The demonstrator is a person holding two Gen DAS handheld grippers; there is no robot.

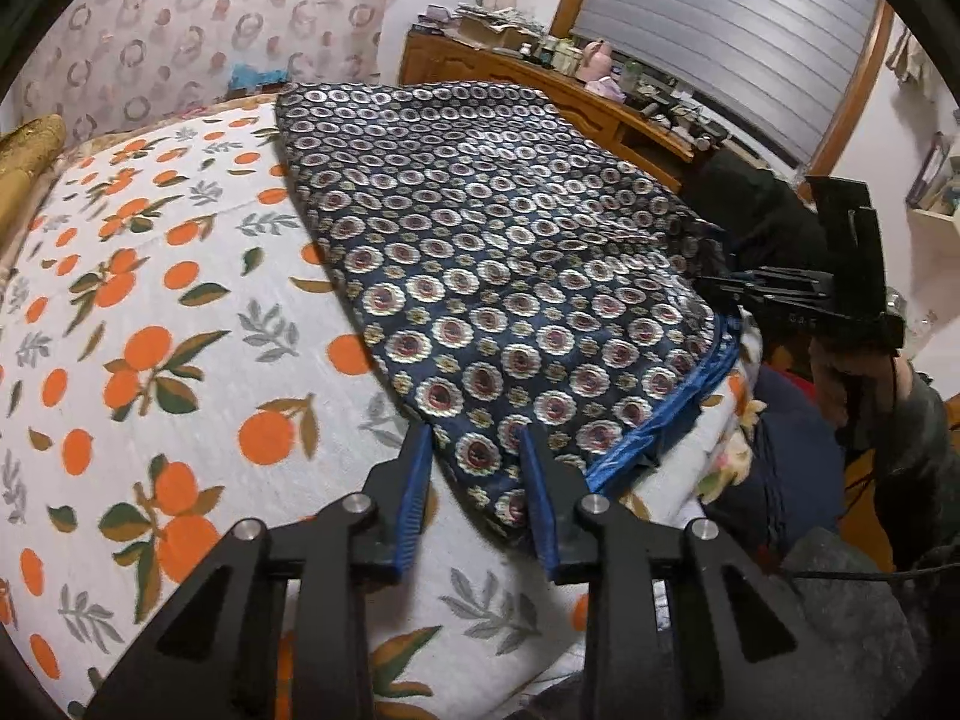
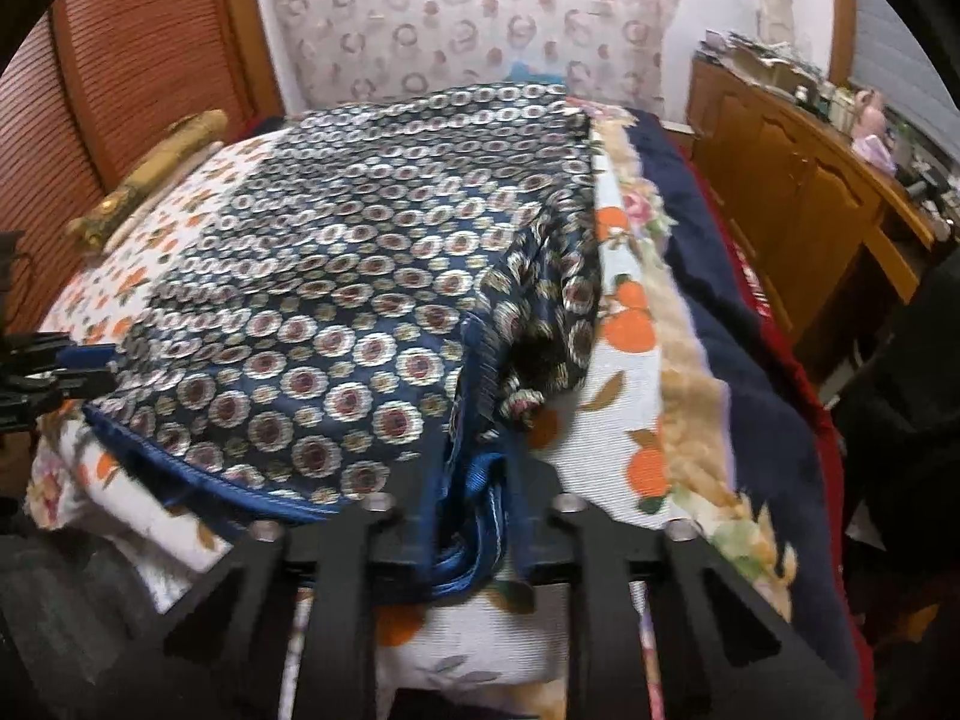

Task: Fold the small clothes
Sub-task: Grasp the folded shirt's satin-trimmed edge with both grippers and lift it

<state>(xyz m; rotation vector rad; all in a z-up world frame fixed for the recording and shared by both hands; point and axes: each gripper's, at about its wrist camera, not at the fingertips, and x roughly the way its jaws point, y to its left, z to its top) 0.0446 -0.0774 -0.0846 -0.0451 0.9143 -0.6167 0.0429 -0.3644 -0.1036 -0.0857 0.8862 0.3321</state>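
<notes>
Bedroom scene: white bedsheet printed with oranges and green leaves [image 1: 150, 312] covers the bed, and everything below is placed relative to it. No readable brand or label anywhere; some pale marks on a red layer at the sheet's right edge in the right wrist view are too blurred to read.

Going left to right in the left wrist view: a gold brocade cushion [image 1: 27, 162] at the sheet's far-left edge, then the dark navy silky garment with white-and-maroon circle print and blue trim [image 1: 480, 252] spread flat over the sheet's right half. The left gripper [image 1: 477, 438] is spread wide, its fingers straddling the garment's near corner, gripping nothing. Past the sheet's right edge is the right gripper [image 1: 729, 291], clamped on the garment's blue hem.

Only the left view shows the grey window blind [image 1: 750, 42]. Only the right wrist view shows a brown louvred door [image 2: 120, 78] and the bunched hem pinched between the right gripper's [image 2: 468, 468] fingers.
</notes>
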